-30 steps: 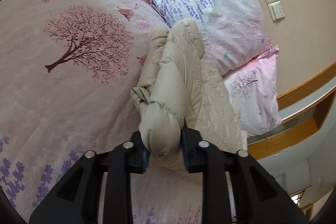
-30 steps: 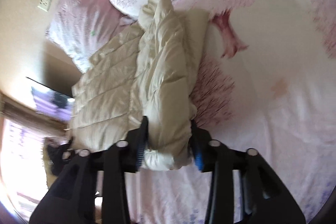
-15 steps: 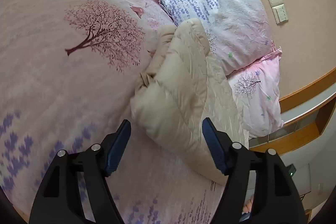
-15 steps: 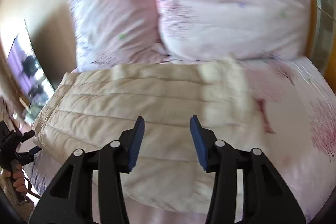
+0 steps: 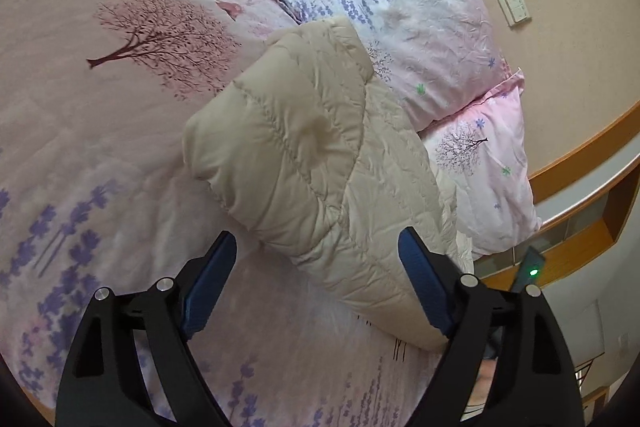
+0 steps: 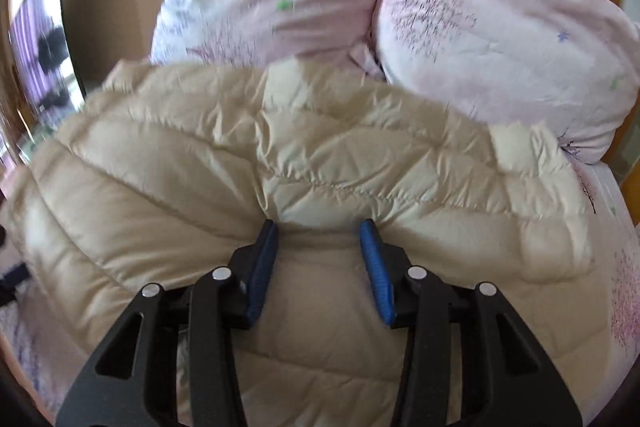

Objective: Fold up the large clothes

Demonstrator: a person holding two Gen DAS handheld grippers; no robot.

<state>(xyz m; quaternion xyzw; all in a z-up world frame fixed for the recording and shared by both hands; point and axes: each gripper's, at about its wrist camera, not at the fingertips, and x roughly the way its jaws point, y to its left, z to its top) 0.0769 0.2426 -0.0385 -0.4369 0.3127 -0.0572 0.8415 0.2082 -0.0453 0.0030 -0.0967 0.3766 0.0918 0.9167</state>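
Two grippers, two jobs — our left gripper (image 5: pixel 316 259) has let go of the cream quilted puffer jacket (image 5: pixel 312 155) and its jaws are opening, nothing between them. Jacket lies folded on the pink tree-print duvet (image 5: pixel 100 131) by the pillows; our right gripper (image 6: pixel 318 231), half-open, presses it flat — fold seems set.

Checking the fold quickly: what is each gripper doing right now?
Left gripper: jaws opening, clear of the cream quilted puffer jacket, holding nothing.
Right gripper: part open, tips against the jacket; grip cannot be told.
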